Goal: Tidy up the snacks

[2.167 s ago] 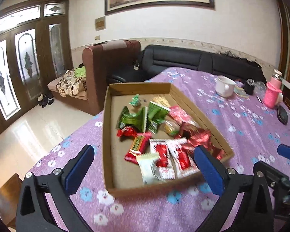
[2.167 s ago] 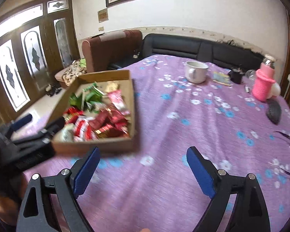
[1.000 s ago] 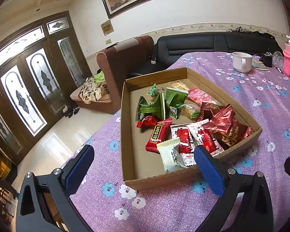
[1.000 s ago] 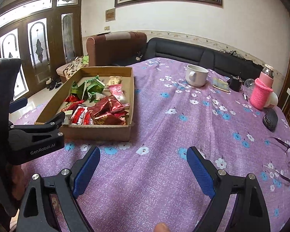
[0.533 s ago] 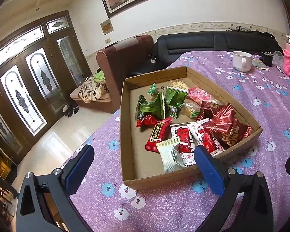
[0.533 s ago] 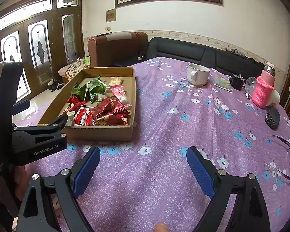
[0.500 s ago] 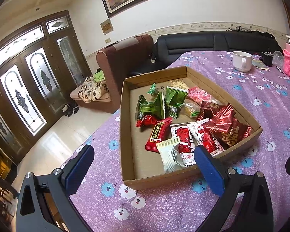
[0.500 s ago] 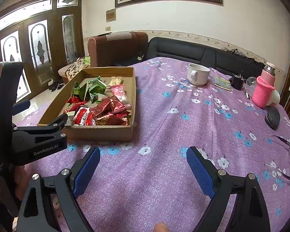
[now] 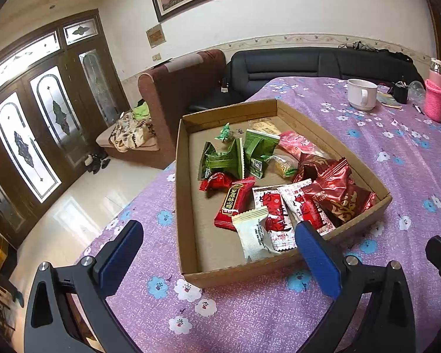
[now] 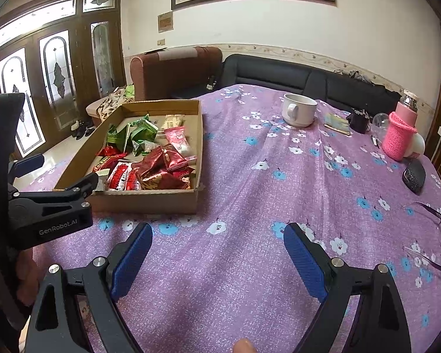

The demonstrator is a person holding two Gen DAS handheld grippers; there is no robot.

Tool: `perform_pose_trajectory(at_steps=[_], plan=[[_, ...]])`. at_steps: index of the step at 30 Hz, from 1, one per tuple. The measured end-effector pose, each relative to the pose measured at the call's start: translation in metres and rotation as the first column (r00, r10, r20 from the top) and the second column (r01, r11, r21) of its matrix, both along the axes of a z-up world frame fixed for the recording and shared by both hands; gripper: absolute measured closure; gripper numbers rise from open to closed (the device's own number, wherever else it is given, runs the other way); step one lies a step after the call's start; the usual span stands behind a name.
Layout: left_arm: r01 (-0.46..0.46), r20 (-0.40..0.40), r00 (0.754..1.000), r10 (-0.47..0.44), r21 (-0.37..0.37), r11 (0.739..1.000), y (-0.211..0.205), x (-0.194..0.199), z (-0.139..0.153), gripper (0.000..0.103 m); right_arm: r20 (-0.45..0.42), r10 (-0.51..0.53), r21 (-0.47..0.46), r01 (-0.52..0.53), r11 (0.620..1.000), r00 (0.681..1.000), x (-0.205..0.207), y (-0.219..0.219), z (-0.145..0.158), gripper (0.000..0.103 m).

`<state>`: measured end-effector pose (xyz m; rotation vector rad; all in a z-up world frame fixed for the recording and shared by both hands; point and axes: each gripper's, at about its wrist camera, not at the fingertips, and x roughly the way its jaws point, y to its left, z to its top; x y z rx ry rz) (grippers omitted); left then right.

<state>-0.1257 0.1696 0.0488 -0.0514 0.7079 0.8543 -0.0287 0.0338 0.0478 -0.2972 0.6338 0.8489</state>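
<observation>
A shallow cardboard box sits on the purple flowered tablecloth and holds several wrapped snacks: green packets, red packets, a red bar and a white packet. My left gripper is open just in front of the box's near wall, with nothing between its fingers. Its black body shows at the left of the right wrist view. My right gripper is open over bare cloth, to the right of the box.
On the far side of the table stand a white mug, a pink-sleeved bottle, a dark case and small clutter. Glasses lie at the right edge. A brown armchair and a black sofa stand beyond the table.
Over the last two seconds both views steadied and pulled back a little from the box. In the last half second nothing has visibly moved; both grippers stay open.
</observation>
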Motion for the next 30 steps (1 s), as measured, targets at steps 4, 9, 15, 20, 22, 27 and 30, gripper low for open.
perform_pose_trajectory(at_steps=[4,9,15,20,22,27,30], plan=[[0.001,0.001,1.000,-0.001,0.000,1.000,0.0003,-0.0009,0.0001,0.000,0.006,-0.004,0.003,0.004,1.000,1.000,-0.0004,-0.0011,0.0005,0.009],[-0.002,-0.001,1.000,0.002,0.000,1.000,0.0007,-0.0018,0.0004,0.000,0.012,-0.007,0.007,0.007,1.000,1.000,-0.0020,-0.0020,0.0022,0.009],[-0.003,0.002,1.000,0.003,-0.010,1.000,0.0015,-0.0045,0.0015,0.000,0.016,-0.007,0.002,0.006,1.000,1.000,-0.0032,-0.0013,0.0022,0.009],[-0.004,0.001,1.000,0.004,-0.009,1.000,0.0024,-0.0045,0.0020,0.000,0.015,-0.007,-0.001,0.007,1.000,1.000,-0.0037,-0.0009,0.0018,0.009],[-0.001,0.003,1.000,0.001,-0.011,1.000,0.0025,-0.0047,0.0019,0.000,0.015,-0.007,-0.002,0.007,1.000,1.000,-0.0035,-0.0006,0.0018,0.009],[0.000,0.005,1.000,0.000,-0.015,1.000,0.0028,-0.0052,0.0021,0.000,0.016,-0.008,-0.001,0.008,1.000,1.000,-0.0032,-0.0008,0.0015,0.009],[0.004,0.009,1.000,-0.004,-0.027,1.000,0.0034,-0.0051,0.0025,0.000,0.017,-0.008,-0.001,0.008,1.000,1.000,-0.0031,-0.0009,0.0015,0.009]])
